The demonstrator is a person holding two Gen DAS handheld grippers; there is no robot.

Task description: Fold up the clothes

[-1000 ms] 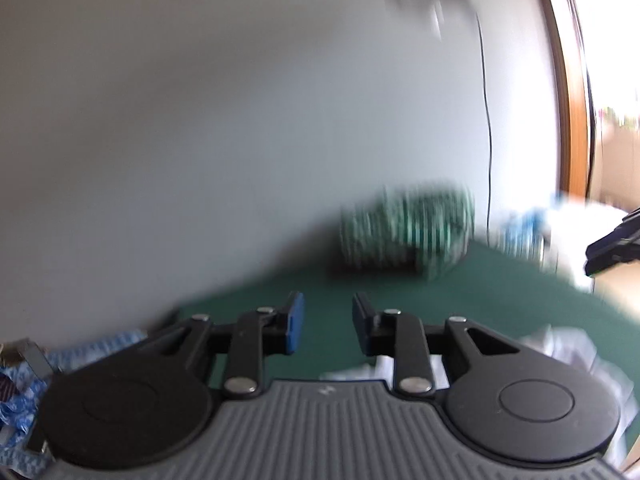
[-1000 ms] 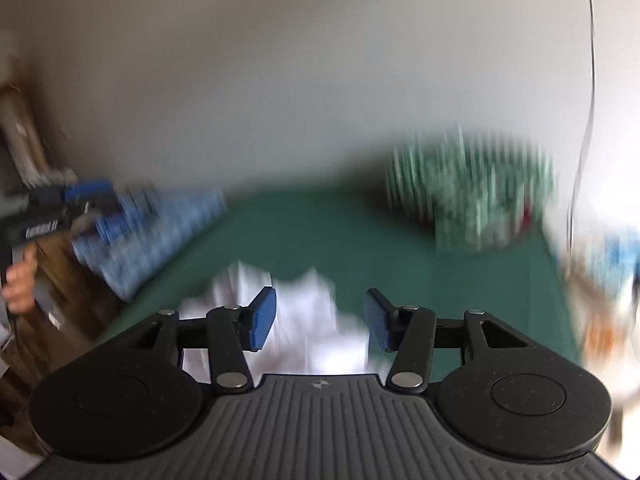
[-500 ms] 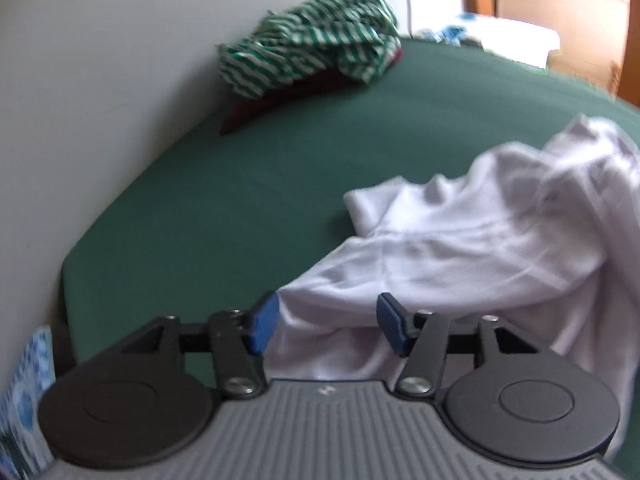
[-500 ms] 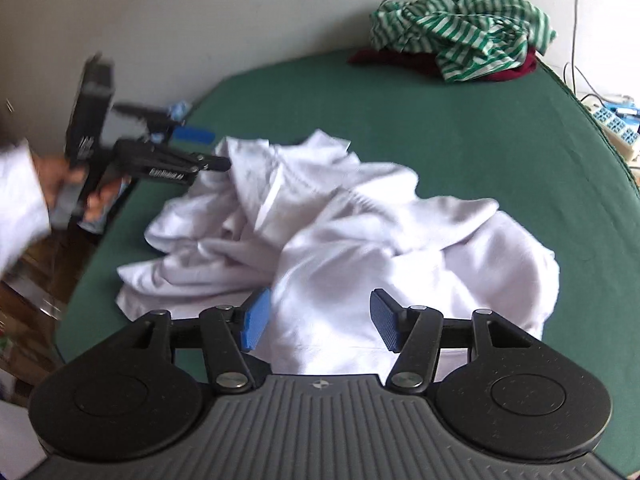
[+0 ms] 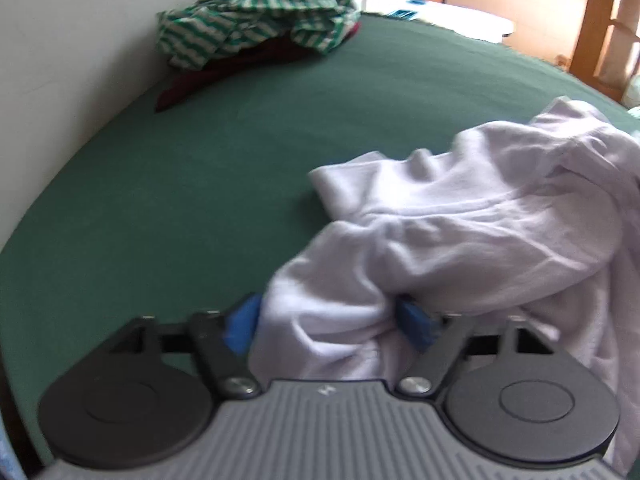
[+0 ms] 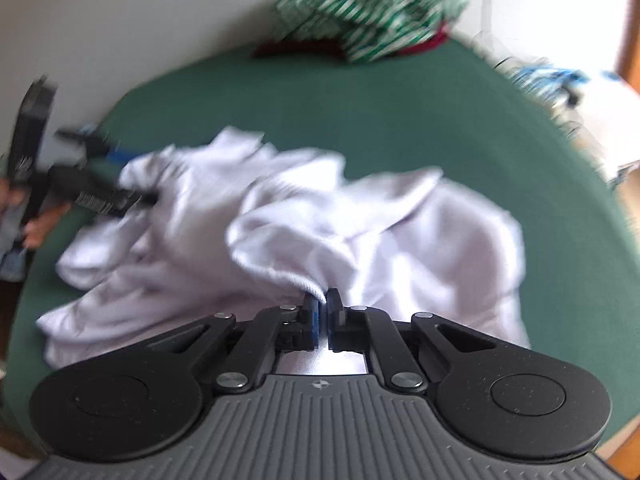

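A crumpled white garment (image 5: 460,232) (image 6: 360,232) lies on the green table cover (image 5: 180,200) (image 6: 400,112). My left gripper (image 5: 328,324) straddles a bunched fold at the garment's near left edge. Its jaws are closing, with the cloth between the blue pads (image 5: 244,324) but not clearly pinched. In the right wrist view the left gripper (image 6: 140,178) shows at the far left, held by a hand (image 6: 38,228). My right gripper (image 6: 323,304) is shut on a hemmed edge of the garment, which rises into its pads.
A green-and-white striped garment (image 5: 260,12) (image 6: 372,4) lies piled on a dark red one (image 5: 192,84) at the table's far edge by the white wall. Blue-and-white clutter (image 6: 548,76) sits past the right edge. A wooden door frame (image 5: 600,20) stands beyond.
Both grippers have dropped and tilted down onto the white garment. The right jaws have closed on its edge, lifting it slightly. The left jaws widened, then narrowed around a fold.
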